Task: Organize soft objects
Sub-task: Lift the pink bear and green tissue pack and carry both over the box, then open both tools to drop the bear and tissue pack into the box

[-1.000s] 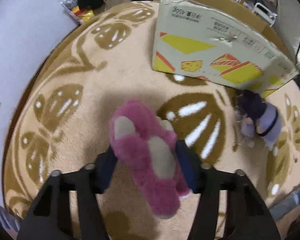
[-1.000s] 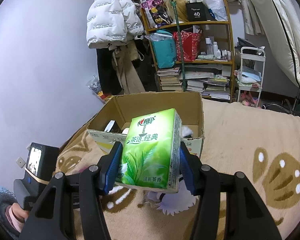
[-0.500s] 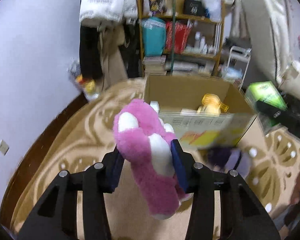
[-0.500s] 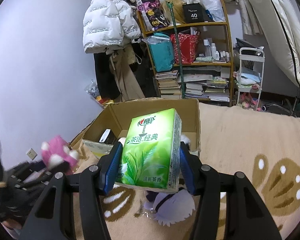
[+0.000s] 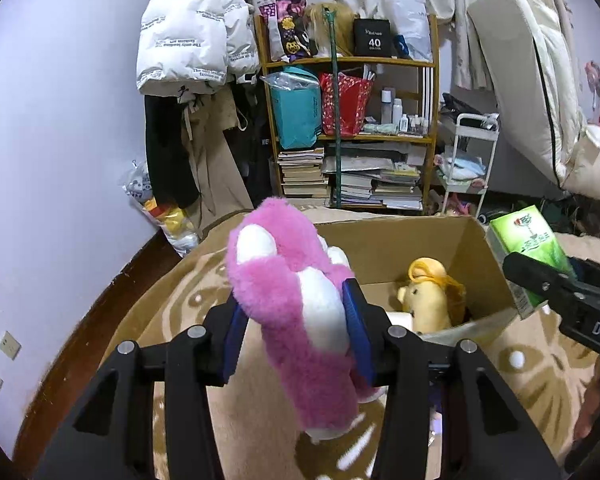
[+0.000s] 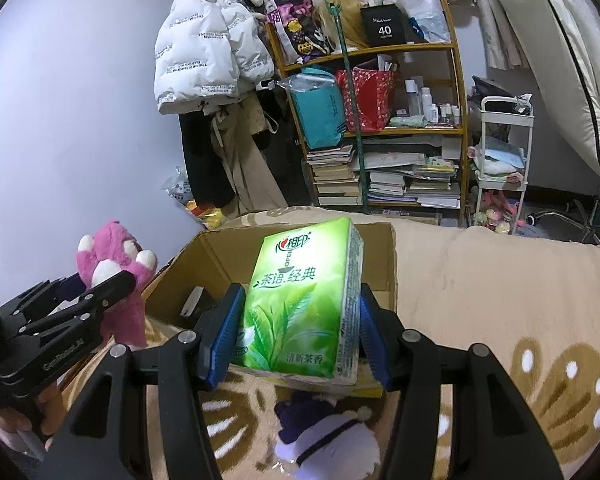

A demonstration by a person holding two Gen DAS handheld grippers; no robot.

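Note:
My left gripper (image 5: 296, 332) is shut on a pink plush paw slipper (image 5: 296, 320), held up in the air just left of the open cardboard box (image 5: 472, 256). It also shows in the right wrist view (image 6: 112, 276). My right gripper (image 6: 298, 336) is shut on a green tissue pack (image 6: 304, 300), held above the box's near rim (image 6: 216, 256). The pack also shows at the right of the left wrist view (image 5: 528, 248). A yellow plush toy (image 5: 428, 300) lies inside the box. A purple and white plush doll (image 6: 324, 432) lies on the carpet below my right gripper.
The box stands on a beige patterned carpet (image 6: 500, 300). Behind it are a bookshelf (image 5: 352, 120) with stacked books, hanging coats (image 5: 192, 48), a white cart (image 5: 468, 160) and a leaning mattress (image 5: 540, 80). A dark item (image 6: 194, 300) lies inside the box.
My left gripper has lifted the pink slipper off the carpet and tilted up toward the box. My right gripper has held the tissue pack nearly still above the box.

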